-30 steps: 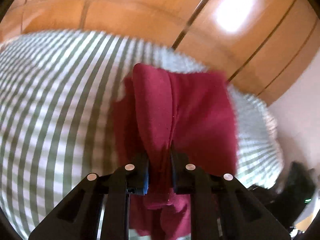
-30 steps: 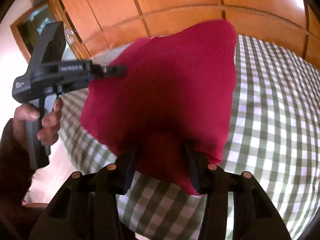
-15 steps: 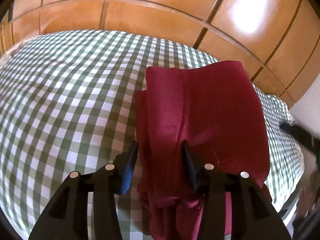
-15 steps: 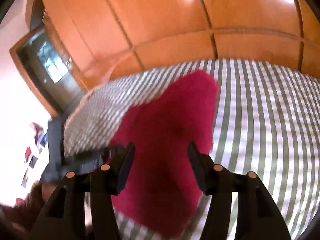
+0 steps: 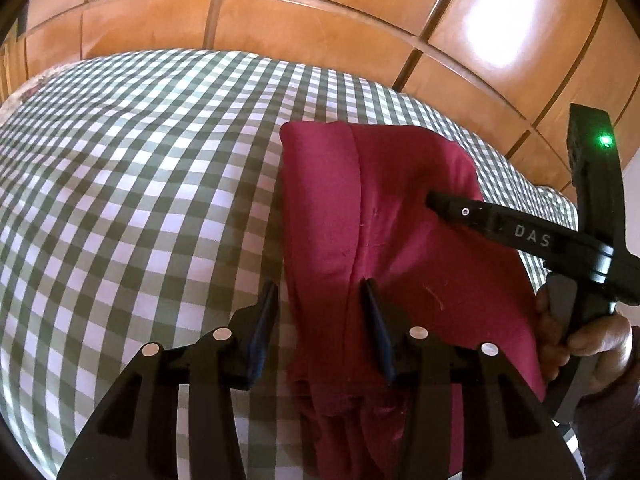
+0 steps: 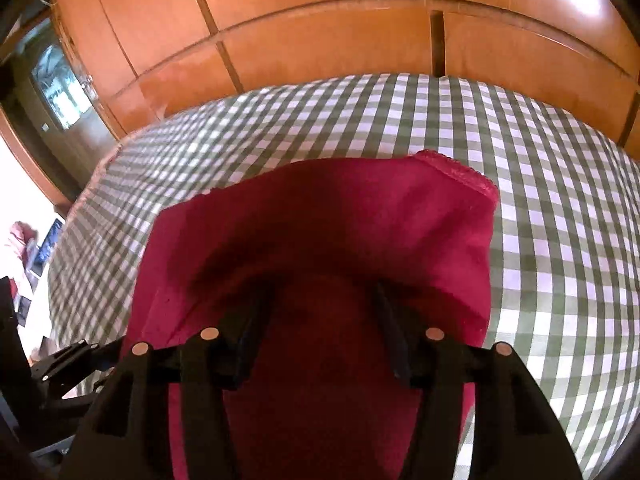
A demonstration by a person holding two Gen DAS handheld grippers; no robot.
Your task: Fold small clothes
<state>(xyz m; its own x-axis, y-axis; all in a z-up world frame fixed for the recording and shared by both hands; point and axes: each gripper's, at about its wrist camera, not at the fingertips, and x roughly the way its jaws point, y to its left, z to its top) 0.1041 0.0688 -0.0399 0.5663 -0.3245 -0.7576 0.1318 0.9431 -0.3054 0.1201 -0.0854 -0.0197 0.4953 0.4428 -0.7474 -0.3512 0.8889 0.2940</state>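
Note:
A dark red garment lies folded on the green-and-white checked bedsheet. My left gripper stands open at its near end, with the garment's left folded edge loose between the fingers. My right gripper, held by a hand, reaches in from the right with its tip over the middle of the cloth. In the right wrist view the right gripper is open low over the red garment. A raised fold of cloth shades its fingertips, and nothing is pinched.
Orange wooden wardrobe panels rise right behind the bed. A dark doorway with a glass pane is at the far left of the right wrist view. The bed's left edge drops to a pale floor. Bare checked sheet lies to the right.
The left jaws opened and let go of the red fold. The garment went from hanging to lying on the sheet. The right gripper swung sideways and now sits over the cloth.

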